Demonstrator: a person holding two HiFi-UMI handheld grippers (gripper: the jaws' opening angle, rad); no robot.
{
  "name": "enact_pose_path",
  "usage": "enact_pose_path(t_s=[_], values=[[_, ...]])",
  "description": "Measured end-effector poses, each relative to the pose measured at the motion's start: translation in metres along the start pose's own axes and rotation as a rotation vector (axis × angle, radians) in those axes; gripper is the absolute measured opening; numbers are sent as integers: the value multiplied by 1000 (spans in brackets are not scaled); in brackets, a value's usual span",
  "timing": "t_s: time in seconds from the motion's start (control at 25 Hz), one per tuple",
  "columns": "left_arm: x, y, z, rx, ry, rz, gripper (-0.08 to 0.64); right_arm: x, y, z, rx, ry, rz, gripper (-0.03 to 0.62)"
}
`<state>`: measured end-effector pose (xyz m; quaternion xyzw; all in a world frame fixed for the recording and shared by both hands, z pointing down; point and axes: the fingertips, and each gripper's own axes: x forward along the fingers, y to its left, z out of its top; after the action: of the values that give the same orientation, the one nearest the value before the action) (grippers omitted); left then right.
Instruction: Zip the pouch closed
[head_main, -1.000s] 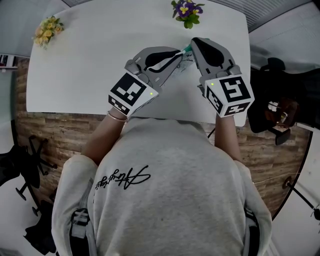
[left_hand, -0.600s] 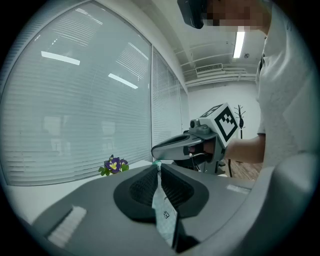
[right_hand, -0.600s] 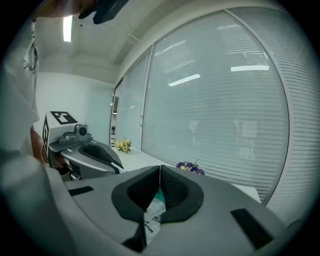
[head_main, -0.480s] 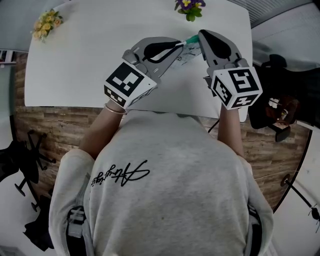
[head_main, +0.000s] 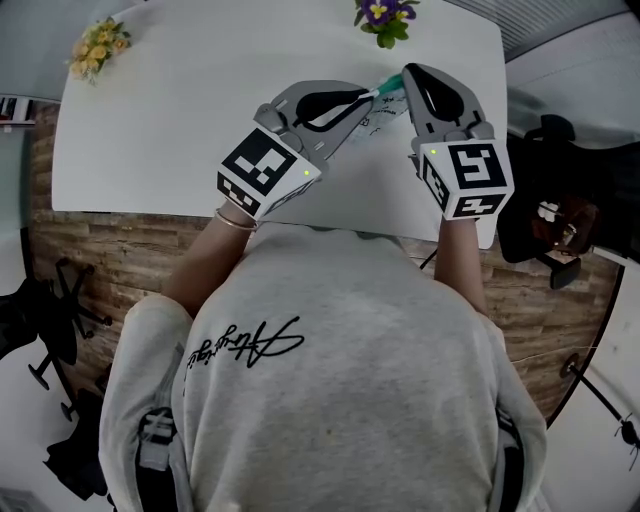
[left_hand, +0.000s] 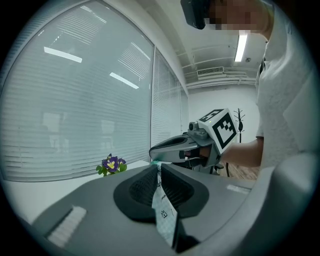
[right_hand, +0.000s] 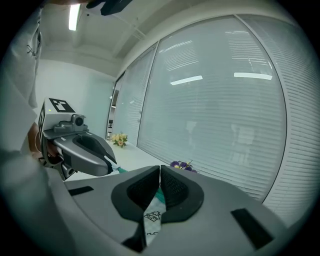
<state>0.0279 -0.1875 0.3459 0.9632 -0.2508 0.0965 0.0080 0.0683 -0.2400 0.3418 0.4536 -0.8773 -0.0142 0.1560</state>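
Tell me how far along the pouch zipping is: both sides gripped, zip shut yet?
Done: both grips. The left gripper is shut on the pouch, the right gripper shut on it by the teal zip edge. In hand: the pouch is held between them over the white table. Left: running the zip; how much is already closed cannot be told.
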Motion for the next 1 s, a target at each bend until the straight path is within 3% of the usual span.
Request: enact_pose_path(t_s=[0.28, 1.0], values=[[-3, 1, 3, -44, -31, -11, 21, -1, -7, 1, -11, -8, -32, 8], [2, -5, 4, -36, -22, -29, 23, -4, -17, 0, -41, -2, -60, 8]])
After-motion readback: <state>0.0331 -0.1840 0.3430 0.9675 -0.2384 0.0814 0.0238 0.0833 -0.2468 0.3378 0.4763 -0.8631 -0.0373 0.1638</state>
